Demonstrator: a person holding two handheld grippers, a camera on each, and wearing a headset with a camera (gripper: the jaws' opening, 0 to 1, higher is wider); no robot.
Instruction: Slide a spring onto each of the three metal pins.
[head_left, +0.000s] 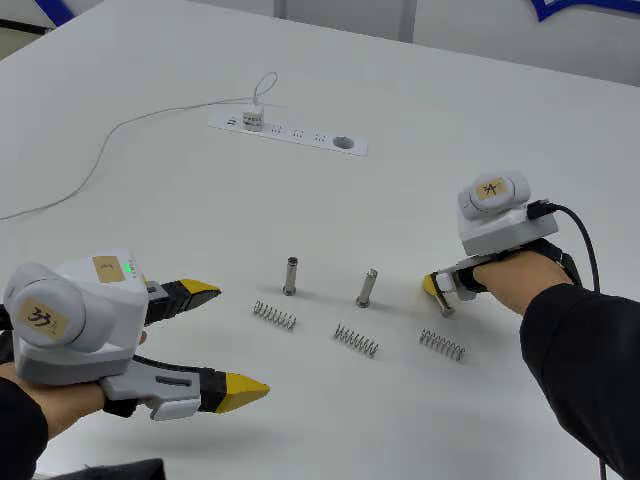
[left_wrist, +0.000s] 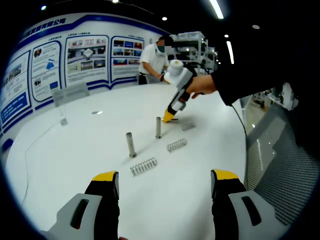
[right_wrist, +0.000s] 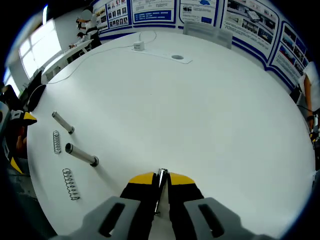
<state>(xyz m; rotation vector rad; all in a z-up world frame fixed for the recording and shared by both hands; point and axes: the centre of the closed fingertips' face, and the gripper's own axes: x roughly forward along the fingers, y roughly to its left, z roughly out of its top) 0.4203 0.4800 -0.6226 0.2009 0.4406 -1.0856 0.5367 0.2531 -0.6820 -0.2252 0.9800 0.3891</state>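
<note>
While all three springs (head_left: 356, 340) are lying bare at six o'clock of the pins (head_left: 367, 287), the right gripper (right_wrist: 161, 179) is clamping the third pin (right_wrist: 162, 173); the left gripper (head_left: 228, 337) is hovering agape, nothing threaded yet.

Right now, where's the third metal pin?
The third pin is on the right of the head view, pinched in the right gripper's jaws, just behind the rightmost spring and right of the middle pin.
</note>
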